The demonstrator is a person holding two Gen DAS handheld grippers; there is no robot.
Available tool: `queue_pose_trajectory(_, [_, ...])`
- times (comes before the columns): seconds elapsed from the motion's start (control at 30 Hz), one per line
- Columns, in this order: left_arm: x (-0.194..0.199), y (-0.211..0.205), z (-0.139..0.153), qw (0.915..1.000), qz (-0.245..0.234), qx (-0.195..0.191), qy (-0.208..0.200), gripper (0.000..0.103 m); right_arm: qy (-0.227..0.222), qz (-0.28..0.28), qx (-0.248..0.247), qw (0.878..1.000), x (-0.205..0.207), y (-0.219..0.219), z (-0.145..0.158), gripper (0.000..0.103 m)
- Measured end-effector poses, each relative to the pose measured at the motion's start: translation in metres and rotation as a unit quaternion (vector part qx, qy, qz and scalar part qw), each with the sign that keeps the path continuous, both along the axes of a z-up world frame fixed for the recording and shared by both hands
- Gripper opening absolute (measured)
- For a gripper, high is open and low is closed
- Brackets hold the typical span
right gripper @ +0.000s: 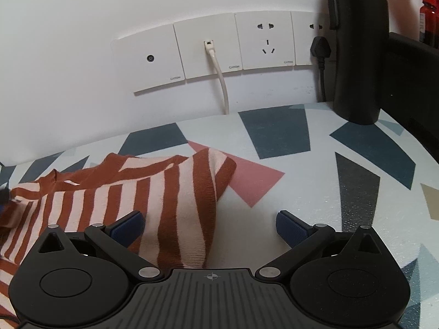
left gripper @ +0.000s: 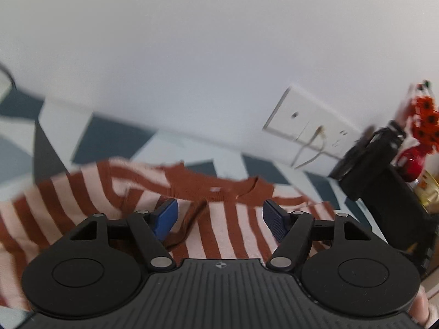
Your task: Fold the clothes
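Rust-and-cream striped sweater (right gripper: 115, 203) lies rumpled on the patterned tabletop (right gripper: 315, 192) near its wall edge; left gripper (left gripper: 219, 218) and right gripper (right gripper: 210, 226) both gape, holding nothing.

left hand-held gripper (left gripper: 219, 219) | black ribbed body | blue pads (left gripper: 166, 218) | silver screws

It looked like a room in a home. A white wall (right gripper: 82, 13) carried a row of sockets (right gripper: 208, 52) with a white cable (right gripper: 222, 87) plugged in. The surface (right gripper: 315, 197) had a cloth with coloured shapes. A black bottle (right gripper: 356, 49), red flowers (left gripper: 426, 120) and a striped sweater (right gripper: 170, 200) gave a lived-in, domestic feel.
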State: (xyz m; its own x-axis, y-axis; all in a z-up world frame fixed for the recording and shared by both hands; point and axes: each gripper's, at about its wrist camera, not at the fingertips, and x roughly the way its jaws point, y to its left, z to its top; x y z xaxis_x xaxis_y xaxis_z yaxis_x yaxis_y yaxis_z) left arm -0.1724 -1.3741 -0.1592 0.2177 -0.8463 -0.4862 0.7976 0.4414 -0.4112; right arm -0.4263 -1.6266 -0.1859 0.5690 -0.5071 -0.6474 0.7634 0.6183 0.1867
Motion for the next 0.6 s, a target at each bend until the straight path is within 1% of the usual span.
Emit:
queue_pose_trajectory(0.07, [-0.001, 0.015, 0.006, 0.9998, 0.004, -0.011, -0.016, 0.07, 0.003, 0.002, 0.0, 1.0, 0.001, 0.001, -0.001, 0.102])
queue_pose_trajectory(0.2, [0.004, 0.031, 0.002, 0.9999, 0.005, -0.011, -0.003, 0.069, 0.006, 0.005, -0.004, 1.0, 0.002, 0.003, -0.001, 0.102])
queue_pose_trajectory(0.27, [0.004, 0.032, 0.0, 0.9997, 0.022, -0.008, -0.008, 0.069, 0.007, 0.008, -0.006, 1.0, 0.003, 0.005, -0.001, 0.102])
queue_pose_trajectory(0.33, [0.008, 0.032, -0.002, 0.9989, 0.043, -0.017, -0.006, 0.069, 0.01, 0.011, -0.009, 1.0, 0.004, 0.006, -0.001, 0.102])
queue_pose_trajectory(0.4, [0.015, 0.031, -0.009, 0.9984, 0.049, -0.019, 0.021, 0.068, 0.013, 0.014, -0.011, 1.0, 0.004, 0.008, -0.002, 0.102])
queue_pose_trajectory(0.47, [0.018, 0.028, -0.017, 0.9976, 0.049, -0.016, 0.046, 0.062, 0.011, 0.014, -0.009, 1.0, 0.004, 0.008, -0.001, 0.102])
queue_pose_trajectory(0.5, [0.018, 0.026, -0.021, 0.997, 0.048, -0.017, 0.058, 0.062, 0.009, 0.014, -0.008, 1.0, 0.004, 0.007, -0.001, 0.102])
queue_pose_trajectory(0.6, [0.013, 0.013, -0.031, 0.9932, 0.028, -0.042, 0.105, 0.062, 0.013, 0.017, -0.009, 1.0, 0.006, 0.009, -0.001, 0.102])
